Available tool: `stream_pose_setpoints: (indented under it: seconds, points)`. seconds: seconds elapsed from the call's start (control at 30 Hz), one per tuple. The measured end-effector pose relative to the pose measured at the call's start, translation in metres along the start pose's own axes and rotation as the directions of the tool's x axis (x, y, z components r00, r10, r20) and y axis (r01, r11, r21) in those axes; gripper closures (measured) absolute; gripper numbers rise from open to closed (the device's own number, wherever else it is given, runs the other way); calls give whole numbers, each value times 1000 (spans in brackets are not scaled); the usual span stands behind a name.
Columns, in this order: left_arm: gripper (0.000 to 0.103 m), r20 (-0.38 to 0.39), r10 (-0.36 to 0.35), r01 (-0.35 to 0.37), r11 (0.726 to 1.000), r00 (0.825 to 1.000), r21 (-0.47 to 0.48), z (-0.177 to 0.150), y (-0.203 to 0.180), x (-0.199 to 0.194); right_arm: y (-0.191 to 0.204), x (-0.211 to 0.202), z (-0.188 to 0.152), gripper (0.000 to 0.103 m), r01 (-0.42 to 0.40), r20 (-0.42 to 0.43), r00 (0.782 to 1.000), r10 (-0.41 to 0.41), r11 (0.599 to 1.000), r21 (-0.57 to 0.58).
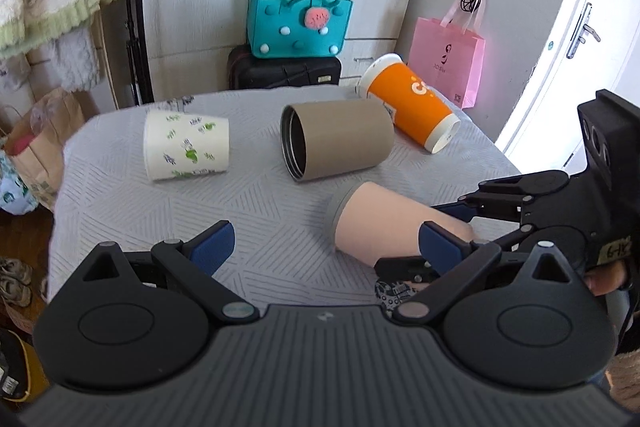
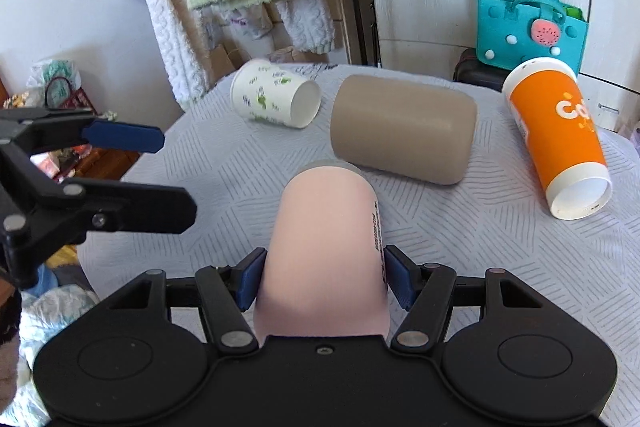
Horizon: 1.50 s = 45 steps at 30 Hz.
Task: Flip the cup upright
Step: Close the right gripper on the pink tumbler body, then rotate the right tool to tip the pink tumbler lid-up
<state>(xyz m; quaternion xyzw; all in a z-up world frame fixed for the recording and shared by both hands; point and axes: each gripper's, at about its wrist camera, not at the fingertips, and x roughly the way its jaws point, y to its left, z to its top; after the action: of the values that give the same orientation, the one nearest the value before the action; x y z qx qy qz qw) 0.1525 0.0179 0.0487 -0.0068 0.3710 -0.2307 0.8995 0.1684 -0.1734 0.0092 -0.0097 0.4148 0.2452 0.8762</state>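
Your right hand-held gripper [image 2: 322, 285] is pinching the pink cup [image 2: 326, 247] across its body: one blue pad [image 2: 252, 283] presses its left flank, the other pad [image 2: 398, 283] its right, both near the end closest to you. From there the cup's long axis runs straight away from the gripper, along the line of the fingers, and its grey-banded end points toward the tan cylinder [image 2: 402, 129] just beyond it. The cup lies on its side on the grey quilted table [image 2: 460, 247], low over the cloth; whether it touches the tan cylinder cannot be told. Your left hand-held gripper [image 1: 322, 247] hangs spread and empty over the near part of the table, with the pink cup [image 1: 376, 223] off to its right, so the right one is plainly the nearer and already has the hold. Because the axis lies along your fingers, righting the cup looks like a matter of pitching your wrist, not rolling it. The white leaf-print cup [image 2: 276, 95] and the orange cup [image 2: 560, 135] lie farther out, well apart from your grasp.
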Motion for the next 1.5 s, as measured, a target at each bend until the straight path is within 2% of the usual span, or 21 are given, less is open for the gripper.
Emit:
stream_pose_setpoints:
  seconds: [0.07,0.17,0.33,0.47,0.53,0.57,0.6,0.63,0.73,0.8,0.87,0.97,1.07,1.13,1.17,1.2,1.4,1.5]
  points:
    - [3,-13,-67,67,998,998,-21,0,3,4,-2,1,-1,35,-4,-9,1000,4,1000,-7]
    - [3,-35,-123,121,991,992,-62,-1,4,11,-4,2,0,35,-8,-20,1000,8,1000,-11]
    - [3,-53,-132,126,987,990,-94,-6,3,24,-6,5,0,35,-15,-55,998,14,999,-29]
    - [3,-114,-179,162,975,977,-149,-7,5,41,-9,7,-2,35,-32,-94,995,28,999,-37]
    - [3,-125,-178,161,978,976,-132,-10,1,47,-9,6,-1,35,-46,-109,993,41,998,-51]
    - [3,-131,-178,161,979,975,-128,-11,0,50,-10,6,-1,30,-59,-120,991,51,996,-61]
    - [3,-140,-188,169,976,972,-134,-10,0,54,-10,4,-1,23,-81,-135,988,69,993,-82]
    - [3,-151,-208,186,971,966,-151,-11,0,58,-10,4,-1,21,-98,-148,986,82,989,-107]
    - [3,-170,-274,235,947,947,-218,-14,4,68,-9,1,-1,20,-118,-182,979,88,980,-162]
    - [3,-179,-284,240,943,942,-232,-15,3,75,-11,1,3,20,-131,-203,975,96,977,-169]
    - [3,-201,-313,264,935,928,-238,-15,1,83,-15,2,8,20,-163,-230,966,122,972,-167]
    - [3,-220,-361,288,908,906,-303,-14,4,94,-21,6,16,19,-204,-271,950,158,967,-151]
    - [5,-213,-377,292,892,901,-346,-14,6,101,-28,10,22,19,-241,-293,936,197,963,-121]
    - [15,-211,-389,296,881,897,-368,-14,7,106,-30,12,22,23,-241,-292,935,199,963,-117]
    - [19,-211,-393,297,878,895,-375,-14,7,108,-31,12,21,33,-247,-290,935,205,962,-115]
    - [19,-208,-390,293,878,897,-379,-14,7,109,-31,12,21,33,-258,-290,932,217,960,-110]
    - [20,-163,-362,291,892,918,-346,-17,4,102,-34,4,13,33,-238,-230,950,210,966,-100]
    - [22,-124,-325,282,919,938,-275,-16,-7,95,-34,0,6,33,-223,-178,963,200,967,-120]
